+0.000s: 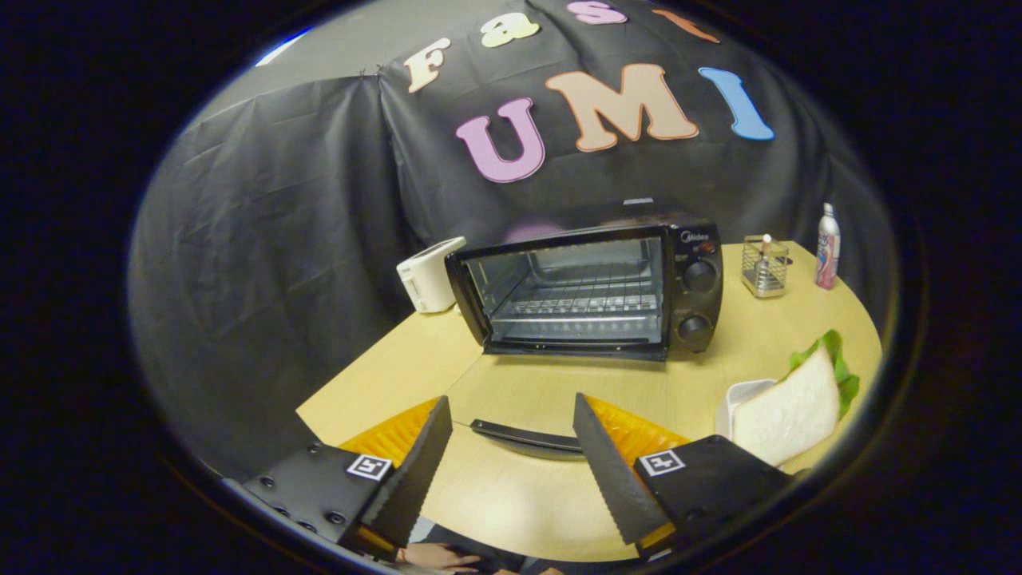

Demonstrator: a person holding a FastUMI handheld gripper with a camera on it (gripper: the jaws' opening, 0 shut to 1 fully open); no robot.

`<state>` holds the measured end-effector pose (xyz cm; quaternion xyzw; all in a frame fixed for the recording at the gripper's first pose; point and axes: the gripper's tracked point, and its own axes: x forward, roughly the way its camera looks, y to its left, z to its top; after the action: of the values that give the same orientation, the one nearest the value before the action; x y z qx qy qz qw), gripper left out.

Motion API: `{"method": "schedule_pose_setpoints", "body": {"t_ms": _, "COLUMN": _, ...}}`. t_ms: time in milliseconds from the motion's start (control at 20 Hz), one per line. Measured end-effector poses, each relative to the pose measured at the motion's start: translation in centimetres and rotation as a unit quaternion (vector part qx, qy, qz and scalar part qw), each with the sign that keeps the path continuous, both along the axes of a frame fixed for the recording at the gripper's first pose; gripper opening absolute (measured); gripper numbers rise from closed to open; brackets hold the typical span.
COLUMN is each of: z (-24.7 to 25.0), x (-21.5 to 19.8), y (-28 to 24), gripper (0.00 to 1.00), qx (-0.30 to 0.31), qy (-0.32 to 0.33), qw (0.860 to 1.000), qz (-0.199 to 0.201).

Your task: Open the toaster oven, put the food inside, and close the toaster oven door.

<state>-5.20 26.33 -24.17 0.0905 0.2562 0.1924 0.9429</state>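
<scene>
My gripper (511, 447) is apart and empty, the toaster oven (587, 283) door looks already open, so next I must grasp the sandwich (790, 411)

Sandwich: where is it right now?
In the gripper view the sandwich lies on a white dish on the table, right of the open gripper, in front of the toaster oven.
</scene>
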Motion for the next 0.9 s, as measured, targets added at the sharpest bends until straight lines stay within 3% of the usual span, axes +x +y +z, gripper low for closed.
{"method": "schedule_pose_setpoints", "body": {"t_ms": 350, "z": 4.7, "x": 0.0, "y": -9.6, "gripper": 0.96, "qx": -0.018, "qy": 0.068, "qw": 0.997, "qz": -0.032}}
{"method": "schedule_pose_setpoints", "body": {"t_ms": 650, "z": 1.7, "x": -0.5, "y": -17.8, "gripper": 0.96, "qx": -0.052, "qy": 0.164, "qw": 0.981, "qz": -0.089}}
{"method": "schedule_pose_setpoints", "body": {"t_ms": 900, "z": -0.7, "x": -1.0, "y": -23.2, "gripper": 0.96, "qx": -0.091, "qy": 0.207, "qw": 0.966, "qz": -0.123}}
